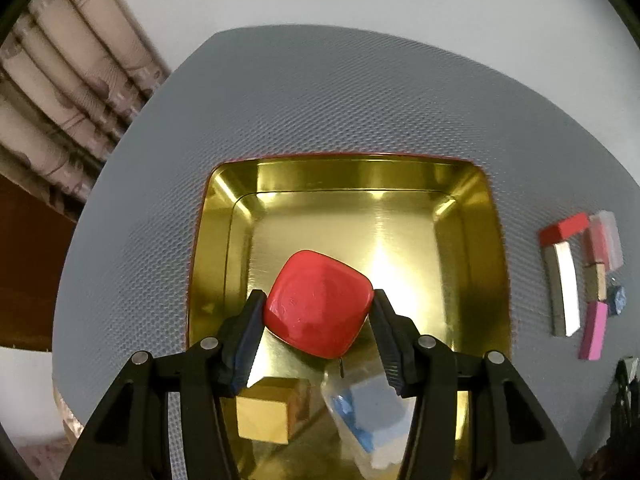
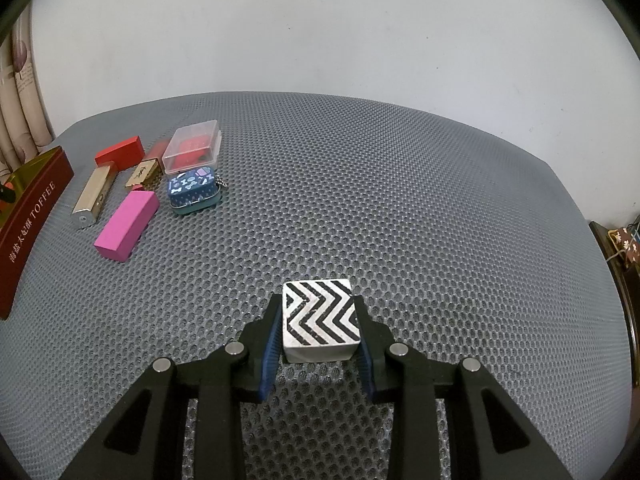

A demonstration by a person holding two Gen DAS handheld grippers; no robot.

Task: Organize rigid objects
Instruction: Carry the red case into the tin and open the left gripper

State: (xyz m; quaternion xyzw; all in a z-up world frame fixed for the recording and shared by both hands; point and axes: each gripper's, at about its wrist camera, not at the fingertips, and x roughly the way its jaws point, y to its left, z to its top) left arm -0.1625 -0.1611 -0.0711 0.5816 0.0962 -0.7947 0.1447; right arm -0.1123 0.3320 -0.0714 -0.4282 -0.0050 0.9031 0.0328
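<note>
My left gripper (image 1: 318, 304) is shut on a red rounded square case (image 1: 318, 305), held above the open gold tin (image 1: 352, 208). Inside the tin, beneath the fingers, lie a gold cube box (image 1: 264, 416) and a clear box with blue and white contents (image 1: 370, 416). My right gripper (image 2: 318, 320) is shut on a silver block with black zigzag stripes (image 2: 319, 320), low over the grey mesh mat (image 2: 400, 200). The tin's dark red side (image 2: 28, 216), lettered TOFFEE, shows at the left edge of the right wrist view.
A cluster lies between the tin and the striped block: a red block (image 2: 120, 154), a gold bar (image 2: 92, 196), a pink block (image 2: 127, 225), a blue patterned tin (image 2: 194, 190), a clear box with red inside (image 2: 193, 151). The cluster (image 1: 576, 276) lies right of the tin. Curtains (image 1: 60, 92) hang left.
</note>
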